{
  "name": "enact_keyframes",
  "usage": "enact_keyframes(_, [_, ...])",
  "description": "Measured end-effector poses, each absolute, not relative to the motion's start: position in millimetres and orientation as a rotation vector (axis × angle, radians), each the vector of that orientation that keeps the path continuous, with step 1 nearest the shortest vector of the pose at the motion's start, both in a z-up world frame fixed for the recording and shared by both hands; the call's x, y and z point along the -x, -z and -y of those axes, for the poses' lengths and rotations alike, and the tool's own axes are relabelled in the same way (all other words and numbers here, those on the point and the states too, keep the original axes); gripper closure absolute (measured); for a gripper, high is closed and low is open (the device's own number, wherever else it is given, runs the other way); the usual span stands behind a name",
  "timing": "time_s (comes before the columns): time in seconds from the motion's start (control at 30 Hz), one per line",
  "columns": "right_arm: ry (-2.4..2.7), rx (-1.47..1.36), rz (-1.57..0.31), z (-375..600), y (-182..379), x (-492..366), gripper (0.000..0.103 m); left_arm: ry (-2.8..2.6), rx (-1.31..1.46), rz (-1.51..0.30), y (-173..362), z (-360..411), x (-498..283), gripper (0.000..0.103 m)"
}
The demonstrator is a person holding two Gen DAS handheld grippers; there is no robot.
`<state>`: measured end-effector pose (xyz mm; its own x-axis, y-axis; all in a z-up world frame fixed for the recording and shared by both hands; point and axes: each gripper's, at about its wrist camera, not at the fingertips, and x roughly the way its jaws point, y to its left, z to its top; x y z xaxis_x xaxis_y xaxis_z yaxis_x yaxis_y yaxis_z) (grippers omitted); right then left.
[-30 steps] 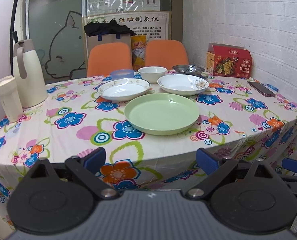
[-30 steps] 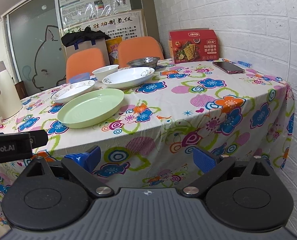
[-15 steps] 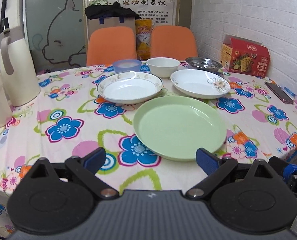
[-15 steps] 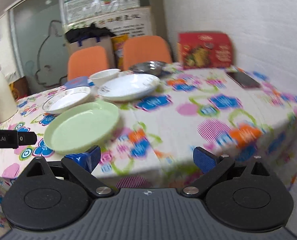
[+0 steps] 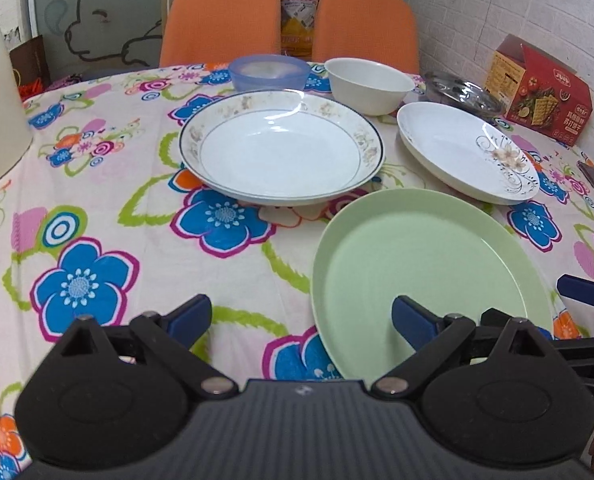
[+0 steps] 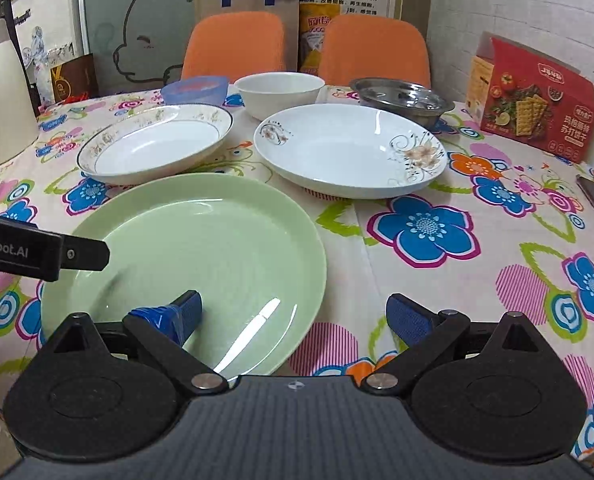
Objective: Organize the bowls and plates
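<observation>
Both grippers hovered over the near edge of the table covered in a flowered cloth (image 6: 425,236), fingers spread wide and holding nothing. The left gripper (image 5: 301,318) straddled the left rim of the round pale green plate (image 5: 425,272); the right gripper (image 6: 293,314) straddled its right rim (image 6: 201,248). Behind the green plate sat a white deep plate with a gold floral rim (image 5: 281,152) and, to its right, a white deep plate with a painted flower (image 6: 349,148). Toward the far edge stood a translucent blue bowl (image 5: 267,72), a white bowl (image 6: 279,92) and a shallow steel dish (image 6: 401,100).
</observation>
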<state>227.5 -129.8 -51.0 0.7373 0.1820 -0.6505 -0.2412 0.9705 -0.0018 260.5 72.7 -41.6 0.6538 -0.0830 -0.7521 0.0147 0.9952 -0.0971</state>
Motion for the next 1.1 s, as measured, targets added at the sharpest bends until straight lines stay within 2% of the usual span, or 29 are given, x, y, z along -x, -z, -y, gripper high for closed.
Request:
enact_keyframes(0.43, [-0.237,0.044,-0.628,131.6,59.7,-218.1,0.015,0.101,0.009,-0.809,52.2,-56.1,-260.5,0.010])
enact_keyframes(0.6, [-0.369,0.088,-0.626,115.5,59.9,-218.4,0.014,0.131,0.008,-0.805,49.7,-51.2,-261.5,0.020])
enact_keyframes(0.73, [-0.387,0.084,-0.609,119.3,61.3,-215.0,0.017,0.169,-0.007,-0.781,47.8,-44.2,-256.7,0.039])
enact_keyframes(1.1, [-0.383,0.133,-0.587,77.5,45.2,-181.3,0.016,0.106,0.027,-0.769,32.7,-73.3,-219.6,0.043])
